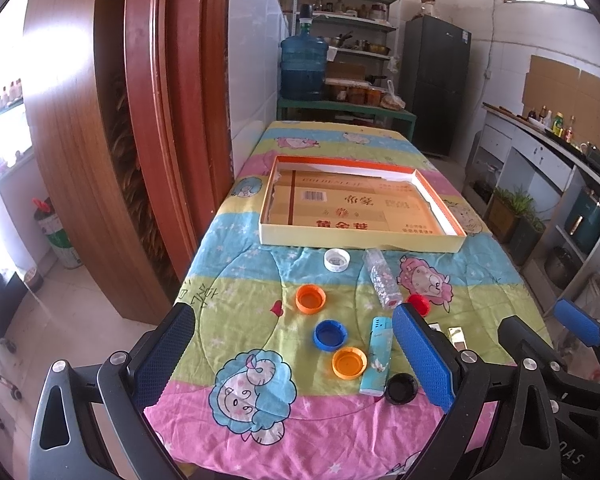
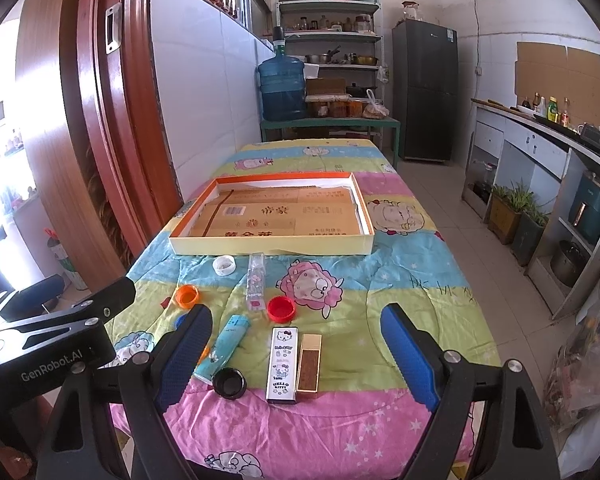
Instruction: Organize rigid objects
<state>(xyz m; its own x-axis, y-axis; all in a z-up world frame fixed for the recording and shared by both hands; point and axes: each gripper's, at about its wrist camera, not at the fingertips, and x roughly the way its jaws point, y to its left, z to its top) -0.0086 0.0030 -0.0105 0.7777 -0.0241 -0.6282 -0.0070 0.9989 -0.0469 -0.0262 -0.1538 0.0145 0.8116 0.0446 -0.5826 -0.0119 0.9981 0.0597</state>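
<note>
A shallow orange-rimmed box tray (image 1: 362, 242) (image 2: 270, 247) lined with cardboard lies mid-table. In front of it are scattered a white cap (image 1: 337, 259) (image 2: 224, 265), two orange caps (image 1: 310, 298) (image 1: 349, 362), a blue cap (image 1: 330, 334), a red cap (image 2: 281, 307), a black cap (image 1: 400, 389) (image 2: 229, 382), a clear lighter (image 1: 382, 278) (image 2: 256, 280), a light blue lighter (image 1: 377, 356) (image 2: 224, 350), a Hello Kitty lighter (image 2: 283, 364) and a gold lighter (image 2: 309, 362). My left gripper (image 1: 293, 309) hovers open over the caps. My right gripper (image 2: 296, 311) hovers open above the lighters. Neither holds anything.
The table carries a cartoon-print quilt (image 1: 260, 420) and stands beside a wooden door (image 1: 148, 120). A blue water jug (image 2: 281, 88), shelves and a dark fridge (image 2: 426, 88) stand behind the table. A kitchen counter (image 2: 540, 128) and potted plants (image 2: 516, 212) line the right side.
</note>
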